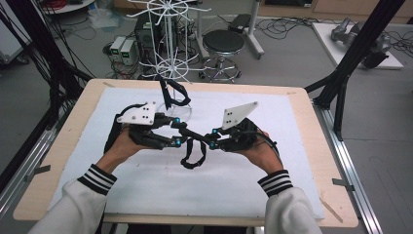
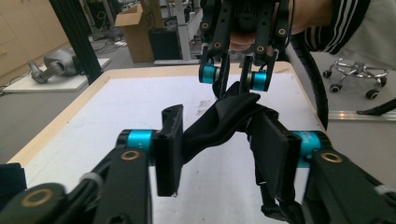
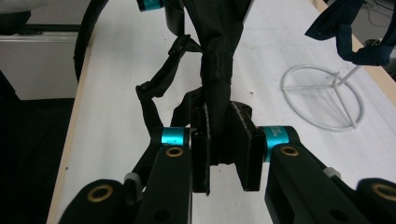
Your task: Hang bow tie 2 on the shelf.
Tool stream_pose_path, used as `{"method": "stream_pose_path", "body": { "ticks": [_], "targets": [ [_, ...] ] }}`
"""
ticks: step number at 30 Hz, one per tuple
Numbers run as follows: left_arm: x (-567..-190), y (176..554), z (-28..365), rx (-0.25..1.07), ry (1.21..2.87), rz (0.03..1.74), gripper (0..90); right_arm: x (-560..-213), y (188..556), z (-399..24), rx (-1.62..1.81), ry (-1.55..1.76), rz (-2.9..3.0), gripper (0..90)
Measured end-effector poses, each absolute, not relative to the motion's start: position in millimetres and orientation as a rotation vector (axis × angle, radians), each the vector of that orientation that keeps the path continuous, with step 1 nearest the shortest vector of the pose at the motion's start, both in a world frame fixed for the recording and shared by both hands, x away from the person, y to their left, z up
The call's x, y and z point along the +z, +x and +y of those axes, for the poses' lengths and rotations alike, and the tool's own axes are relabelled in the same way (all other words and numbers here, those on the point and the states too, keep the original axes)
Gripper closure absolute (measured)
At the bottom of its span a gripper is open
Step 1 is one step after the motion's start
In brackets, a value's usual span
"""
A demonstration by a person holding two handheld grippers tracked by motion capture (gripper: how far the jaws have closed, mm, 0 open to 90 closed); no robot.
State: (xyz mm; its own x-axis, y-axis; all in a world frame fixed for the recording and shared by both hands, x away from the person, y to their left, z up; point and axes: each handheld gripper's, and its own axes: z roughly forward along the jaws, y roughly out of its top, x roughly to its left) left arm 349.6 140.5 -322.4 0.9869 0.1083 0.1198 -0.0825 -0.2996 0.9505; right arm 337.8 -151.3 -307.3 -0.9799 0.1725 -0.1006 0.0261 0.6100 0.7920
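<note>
The right gripper [image 3: 224,154] has its jaws pressed onto a fold of a black strap [image 3: 217,60], whose end is hidden between the pads. The left gripper [image 2: 222,144] holds its jaws apart; the strap passes through the gap, and contact with the right-hand pad cannot be made out. In the high view the strap [image 1: 194,155] stretches roughly left to right between the two grippers above the white mat [image 1: 146,195], a loop sagging below. Behind stands a white wire rack [image 1: 168,48] with another black strap [image 1: 170,95] hanging; its base ring is partly hidden.
</note>
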Motion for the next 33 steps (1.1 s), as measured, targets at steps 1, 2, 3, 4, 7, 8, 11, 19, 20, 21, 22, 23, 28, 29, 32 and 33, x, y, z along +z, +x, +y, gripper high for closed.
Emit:
{"method": "stream_pose_path", "body": {
  "ticks": [1,2,3,4,7,8,11,19,20,21,22,23,28,29,32,33],
  "targets": [
    [-322.2,349.6,140.6,0.193,1.873,0.011,59.6,-307.5,338.0,-151.3,1.305,0.165,2.667,78.8],
    [-322.3,349.2,140.1,0.195,1.871,0.011,62.1,-307.6,338.0,-151.3,1.305,0.166,2.667,78.8],
    [-322.2,348.8,140.0,0.194,1.871,0.006,64.4,-307.4,338.0,-151.4,1.303,0.17,2.663,78.8],
    [-322.2,348.2,139.9,0.199,1.869,0.006,66.5,-307.2,338.0,-151.6,1.304,0.17,2.661,78.8],
    [-321.7,347.3,140.1,0.207,1.875,-0.004,74.2,-306.9,337.8,-151.8,1.309,0.175,2.661,78.9],
    [-321.7,347.1,140.1,0.205,1.874,-0.002,76.5,-307.0,337.9,-151.6,1.309,0.173,2.658,78.9],
    [-322.2,346.3,140.2,0.199,1.875,0.006,79.5,-307.0,337.5,-151.1,1.299,0.174,2.662,78.9],
    [-322.1,345.5,141.5,0.201,1.866,0.021,83.3,-307.0,337.9,-150.4,1.309,0.171,2.657,78.9],
    [-322.2,345.1,141.6,0.203,1.862,0.027,83.6,-307.0,337.8,-150.4,1.311,0.171,2.652,78.8],
    [-322.2,344.8,141.8,0.206,1.859,0.029,83.8,-306.8,337.9,-150.3,1.314,0.171,2.647,78.6],
    [-322.4,344.7,142.0,0.209,1.859,0.03,83.9,-306.8,337.8,-150.2,1.317,0.172,2.645,78.3],
    [-322.6,344.7,142.3,0.211,1.859,0.031,84.0,-306.8,337.8,-150.2,1.317,0.173,2.644,77.9],
    [-324.2,344.0,142.2,0.212,1.857,0.036,84.5,-307.6,338.3,-149.6,1.31,0.173,2.648,77.4],
    [-324.3,344.1,142.6,0.21,1.858,0.031,84.7,-307.7,338.4,-149.4,1.312,0.174,2.65,77.1],
    [-324.8,343.1,143.9,0.22,1.859,0.035,85.0,-308.4,339.0,-148.6,1.316,0.185,2.644,69.6],
    [-325.2,342.6,144.4,0.223,1.857,0.043,85.0,-309.1,339.2,-148.4,1.314,0.195,2.645,65.1]
  ]
}}
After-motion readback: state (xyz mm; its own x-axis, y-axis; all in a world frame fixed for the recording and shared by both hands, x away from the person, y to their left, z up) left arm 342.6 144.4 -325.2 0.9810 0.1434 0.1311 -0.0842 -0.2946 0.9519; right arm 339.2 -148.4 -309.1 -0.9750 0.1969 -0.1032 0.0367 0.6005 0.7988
